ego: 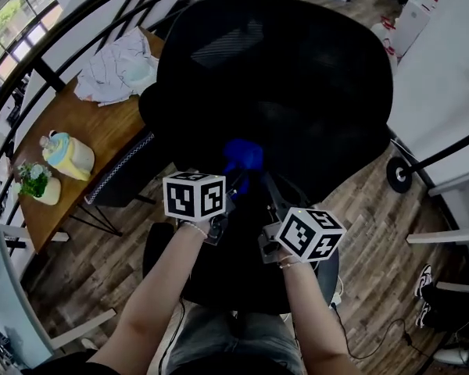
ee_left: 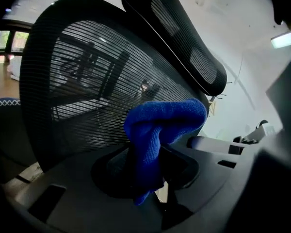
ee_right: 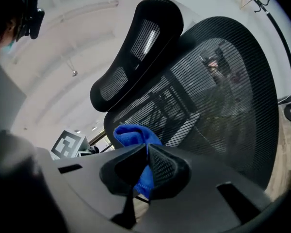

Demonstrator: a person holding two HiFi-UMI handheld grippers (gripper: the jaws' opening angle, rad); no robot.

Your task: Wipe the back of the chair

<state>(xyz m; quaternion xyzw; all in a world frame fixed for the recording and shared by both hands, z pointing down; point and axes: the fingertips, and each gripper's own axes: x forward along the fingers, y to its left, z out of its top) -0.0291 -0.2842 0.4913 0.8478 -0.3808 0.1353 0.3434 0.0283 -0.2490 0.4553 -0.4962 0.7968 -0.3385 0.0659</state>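
Observation:
The black mesh chair back (ego: 281, 76) fills the middle of the head view, with its headrest (ee_left: 184, 38) above it in both gripper views. A bunched blue cloth (ego: 242, 156) is against the lower part of the back. My left gripper (ego: 233, 180) is shut on the cloth (ee_left: 153, 130), which hangs down between its jaws. From the right, my right gripper (ego: 259, 184) is also shut on the same cloth (ee_right: 135, 134); a blue strip shows between its closed jaws. The two grippers sit close together just behind the mesh (ee_right: 218, 91).
A wooden table (ego: 78, 131) at the left carries crumpled light fabric (ego: 117, 73), a yellow and blue pot (ego: 66, 155) and a small plant (ego: 35, 182). Another dark chair (ego: 121, 174) stands by it. A curved black rail (ego: 31, 69), a white cabinet (ego: 438, 92) and a wheel (ego: 397, 174) surround the chair.

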